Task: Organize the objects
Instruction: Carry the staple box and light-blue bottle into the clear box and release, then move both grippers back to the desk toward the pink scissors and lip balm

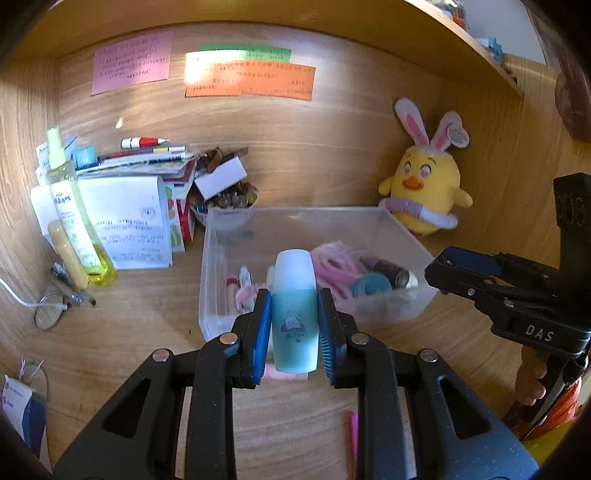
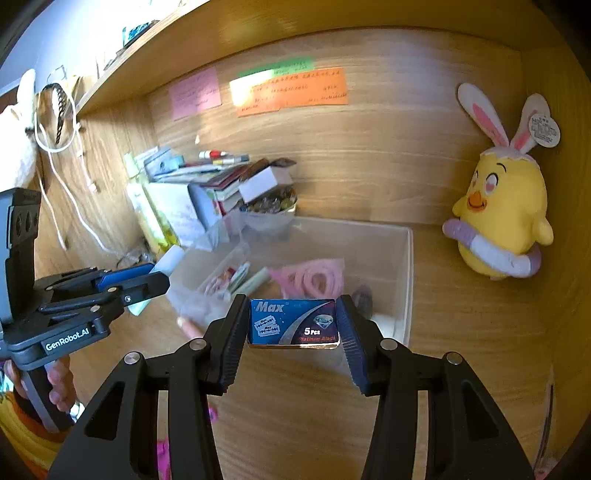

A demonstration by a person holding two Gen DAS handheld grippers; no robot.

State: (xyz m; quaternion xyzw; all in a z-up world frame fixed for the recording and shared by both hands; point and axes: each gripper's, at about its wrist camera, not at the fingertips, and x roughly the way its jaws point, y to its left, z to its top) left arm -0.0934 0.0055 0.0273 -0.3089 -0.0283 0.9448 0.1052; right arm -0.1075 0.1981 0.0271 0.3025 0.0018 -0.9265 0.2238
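The work surface is a wooden desk with a warm, streaked grain, closed in by a wooden back panel and side walls and roofed by a shelf of the same wood. Pink, green and orange paper notes are stuck flat on the back panel. In the desk's far left corner lies a loose pile of books and printed sheets, with a tall clear spray bottle of yellow liquid standing in front of it. Against the right wall at the far edge sits a soft yellow plush chick with pink-lined rabbit ears. Near the middle of the desk stands a translucent rectangular plastic bin, holding coiled pink cord and other small items. The left gripper is clamped on a smooth teal bottle with a frosted white cap, held upright in front of the bin's near wall. The right gripper is clamped on a small flat glossy blue carton of razor blades, its printed face up, held at the bin's near edge. Both jaws are black with ribbed blue pads pressing the sides of their loads.
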